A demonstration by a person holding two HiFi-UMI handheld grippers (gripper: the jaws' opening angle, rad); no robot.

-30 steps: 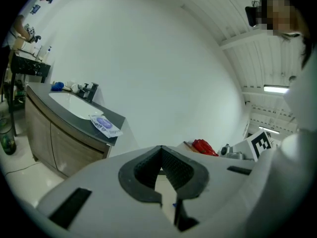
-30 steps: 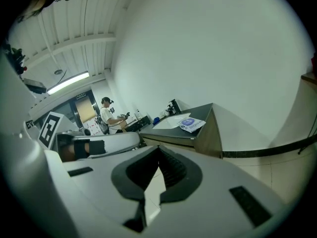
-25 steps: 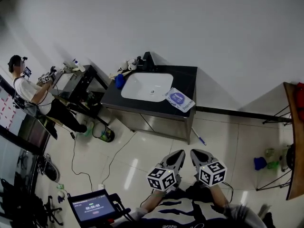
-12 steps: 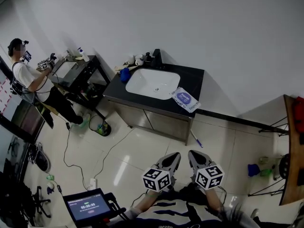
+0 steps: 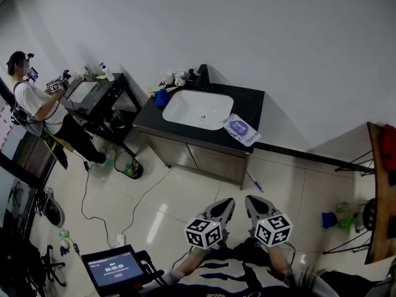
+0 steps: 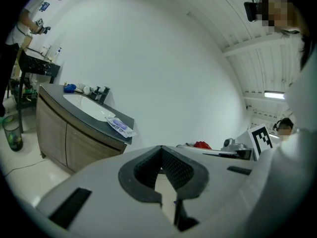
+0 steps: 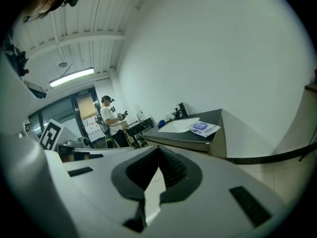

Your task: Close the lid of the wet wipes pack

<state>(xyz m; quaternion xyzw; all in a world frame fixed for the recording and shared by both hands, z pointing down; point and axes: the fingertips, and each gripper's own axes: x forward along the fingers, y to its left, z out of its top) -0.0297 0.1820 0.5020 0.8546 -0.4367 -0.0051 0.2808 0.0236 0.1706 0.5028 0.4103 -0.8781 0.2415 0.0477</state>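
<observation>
Head view: high, steeply down, surface far
Left gripper view: low, along left claw, surface far left
Right gripper view: low, along right claw, surface ahead
Shared: the surface

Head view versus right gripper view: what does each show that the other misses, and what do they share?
Head view only: a timer screen low on the left and a green bin on the floor. Right gripper view only: a lit ceiling lamp, and a close look along the right gripper, jaws together on nothing. Both: the wet wipes pack on the black counter beside the white sink, and a second person.
</observation>
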